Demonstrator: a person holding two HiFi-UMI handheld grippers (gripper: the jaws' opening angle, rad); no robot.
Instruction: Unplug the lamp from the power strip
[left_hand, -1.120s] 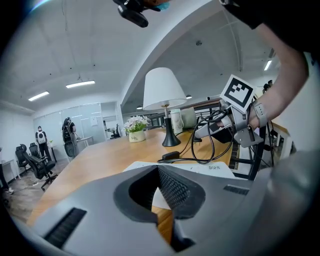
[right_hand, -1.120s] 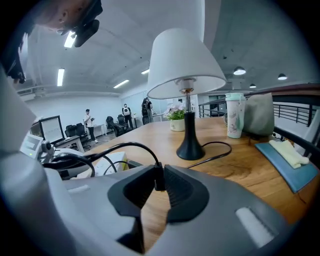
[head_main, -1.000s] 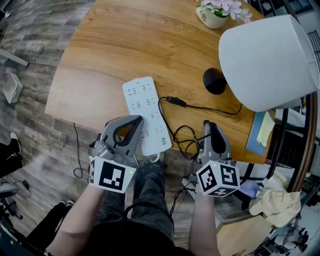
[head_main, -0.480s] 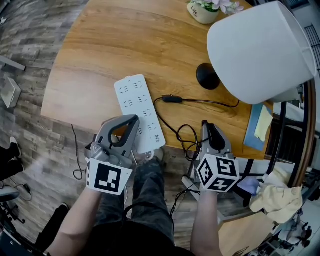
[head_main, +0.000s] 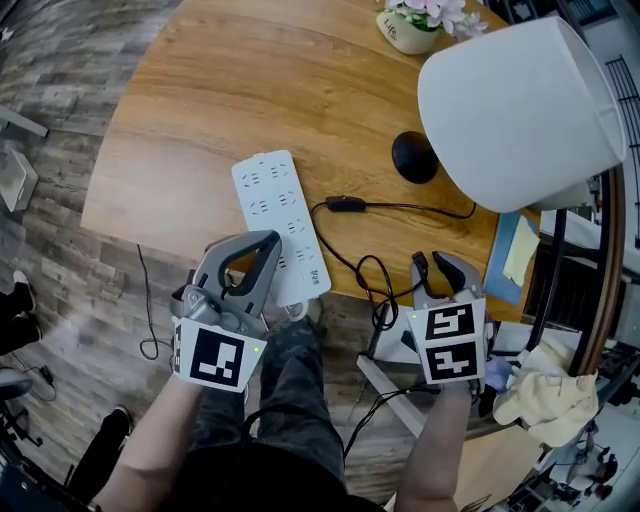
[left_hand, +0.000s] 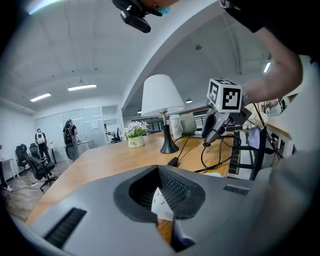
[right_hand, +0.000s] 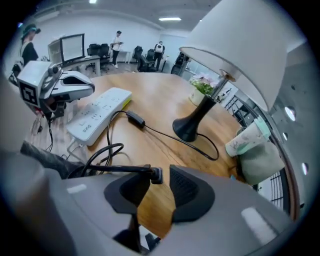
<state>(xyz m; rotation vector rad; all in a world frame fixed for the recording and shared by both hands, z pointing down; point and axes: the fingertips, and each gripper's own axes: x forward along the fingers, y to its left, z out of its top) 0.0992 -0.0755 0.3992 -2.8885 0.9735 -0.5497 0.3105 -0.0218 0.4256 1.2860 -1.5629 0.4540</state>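
the lamp's plug (right_hand: 157, 175) is seen out of the power strip (head_main: 279, 226): no cord is found in the sockets that show. the black cord (right_hand: 121, 168) is led from the lamp base (head_main: 414, 157) past the inline switch (head_main: 343, 204) to a loop at the near edge of the table (head_main: 200, 100). the plug end is found between the jaws of the right gripper (head_main: 434, 264), at about 5 o'clock of the strip and well apart from it. those jaws are spread and have just been opening. the plug is seen against one pad only, so it is judged to be let go rather than pinched.

the left gripper (head_main: 270, 242) is held over the strip's near end, at about 7 o'clock of its middle. its jaws are pressed together at the tips with nothing pinched. whether the strip is touched cannot be told. the lamp shade (head_main: 520, 110) is seen at 2 o'clock of the strip.

the unplugging itself is judged done. what is left, if anything, is for the plug to be laid down and both grippers to be drawn clear.
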